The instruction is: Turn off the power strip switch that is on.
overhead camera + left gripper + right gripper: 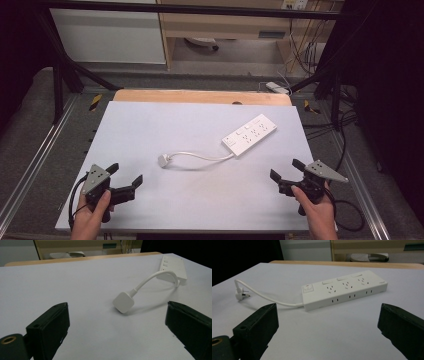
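White power strip [249,135] lying flat on the table [150,125], right of centre toward the far edge, untouched.

Its short white cable [200,156] curves leftward to the plug [164,160], which rests near the table's middle. The left gripper [126,175] hovers at the near left corner, jaws spread wide and empty, aimed at the plug. The right gripper [285,169] sits at the near right, jaws likewise released, facing the strip, well apart from it.
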`<control>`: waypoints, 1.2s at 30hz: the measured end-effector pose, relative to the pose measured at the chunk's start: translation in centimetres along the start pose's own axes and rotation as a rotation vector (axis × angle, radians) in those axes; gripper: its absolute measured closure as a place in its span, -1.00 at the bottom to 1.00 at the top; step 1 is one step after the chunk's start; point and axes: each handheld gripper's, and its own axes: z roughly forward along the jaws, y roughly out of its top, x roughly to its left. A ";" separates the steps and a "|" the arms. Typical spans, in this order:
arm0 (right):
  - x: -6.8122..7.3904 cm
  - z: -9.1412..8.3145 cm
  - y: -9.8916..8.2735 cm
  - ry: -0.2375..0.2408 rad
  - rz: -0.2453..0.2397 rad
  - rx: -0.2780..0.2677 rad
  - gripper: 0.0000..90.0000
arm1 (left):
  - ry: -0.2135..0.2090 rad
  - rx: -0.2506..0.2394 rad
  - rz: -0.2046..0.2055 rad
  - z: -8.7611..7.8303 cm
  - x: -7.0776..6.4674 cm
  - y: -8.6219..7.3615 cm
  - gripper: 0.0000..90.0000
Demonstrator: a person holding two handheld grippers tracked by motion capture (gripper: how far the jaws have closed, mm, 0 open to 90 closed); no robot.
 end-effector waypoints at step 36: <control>0.6 4.9 8.3 -0.002 -0.077 -0.018 -0.93 | -0.004 0.029 0.000 0.3 0.1 -0.2 -0.88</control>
